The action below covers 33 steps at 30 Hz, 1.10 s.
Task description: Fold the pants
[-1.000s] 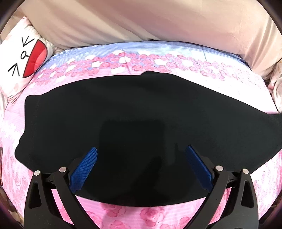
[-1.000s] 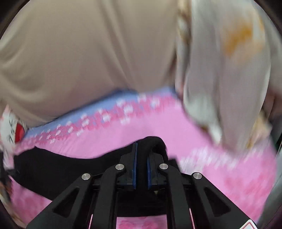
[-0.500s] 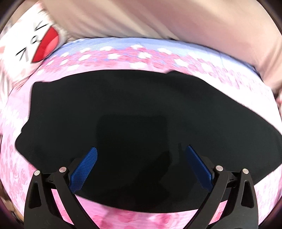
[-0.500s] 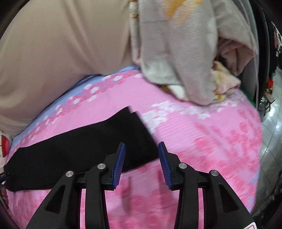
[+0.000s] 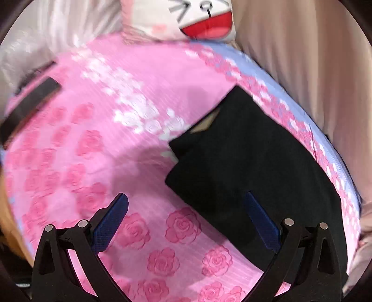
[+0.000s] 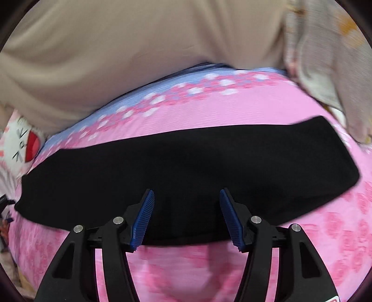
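Now I'm spreading my right gripper [image 6: 187, 212] over the pants [image 6: 186, 167] lying flat on the bed [image 6: 325, 244] just ahead — nothing pinched — while my left gripper [image 5: 186, 223], spread wide, is straddling their end corner for the next fold.

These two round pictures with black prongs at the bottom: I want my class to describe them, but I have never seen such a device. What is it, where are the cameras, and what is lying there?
A person holds a two-finger gripper in each hand; each carries a wide-angle camera looking along its fingers. One picture is from the left gripper, the other from the right gripper. Black pants lie flat on a pink rose-patterned bedsheet, with a cartoon-face pillow at the bed's edge. The left jaws stand open; the right jaws are opening. Neither holds anything.
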Each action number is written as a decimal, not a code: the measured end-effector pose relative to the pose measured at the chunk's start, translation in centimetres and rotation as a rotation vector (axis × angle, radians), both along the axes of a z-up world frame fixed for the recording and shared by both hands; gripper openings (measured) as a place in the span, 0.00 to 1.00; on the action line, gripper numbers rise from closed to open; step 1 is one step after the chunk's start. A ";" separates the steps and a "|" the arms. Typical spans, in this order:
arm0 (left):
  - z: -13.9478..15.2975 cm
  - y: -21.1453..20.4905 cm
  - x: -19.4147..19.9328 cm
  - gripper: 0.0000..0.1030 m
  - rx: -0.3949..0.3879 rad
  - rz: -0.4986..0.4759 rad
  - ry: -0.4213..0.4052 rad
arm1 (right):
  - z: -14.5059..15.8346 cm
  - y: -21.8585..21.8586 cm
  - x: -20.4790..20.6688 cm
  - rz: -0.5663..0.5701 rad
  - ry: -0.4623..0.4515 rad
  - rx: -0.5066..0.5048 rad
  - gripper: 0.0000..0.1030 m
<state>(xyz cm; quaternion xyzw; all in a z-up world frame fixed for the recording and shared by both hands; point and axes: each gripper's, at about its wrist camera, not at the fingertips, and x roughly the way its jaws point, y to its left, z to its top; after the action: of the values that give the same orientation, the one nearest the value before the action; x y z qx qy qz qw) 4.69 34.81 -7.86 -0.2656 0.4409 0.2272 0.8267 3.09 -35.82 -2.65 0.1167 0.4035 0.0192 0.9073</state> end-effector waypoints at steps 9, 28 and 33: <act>4.7 -0.2 5.4 0.10 0.268 -0.126 -0.129 | 1.3 3.6 0.1 0.025 -0.036 -0.014 0.58; 6.3 -12.8 3.7 0.91 0.501 -0.205 -0.089 | 0.4 -16.3 -1.6 -0.396 0.027 -0.144 0.71; 3.9 -21.3 5.9 0.91 0.456 -0.403 -0.062 | -1.2 -16.2 2.7 -0.252 0.075 -0.172 0.08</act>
<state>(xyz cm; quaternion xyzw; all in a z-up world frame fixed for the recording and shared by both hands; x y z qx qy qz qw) 10.55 13.52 -4.01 0.0127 0.3972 0.1436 0.9064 5.82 -52.05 -3.87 0.0888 0.4193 -0.1341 0.8935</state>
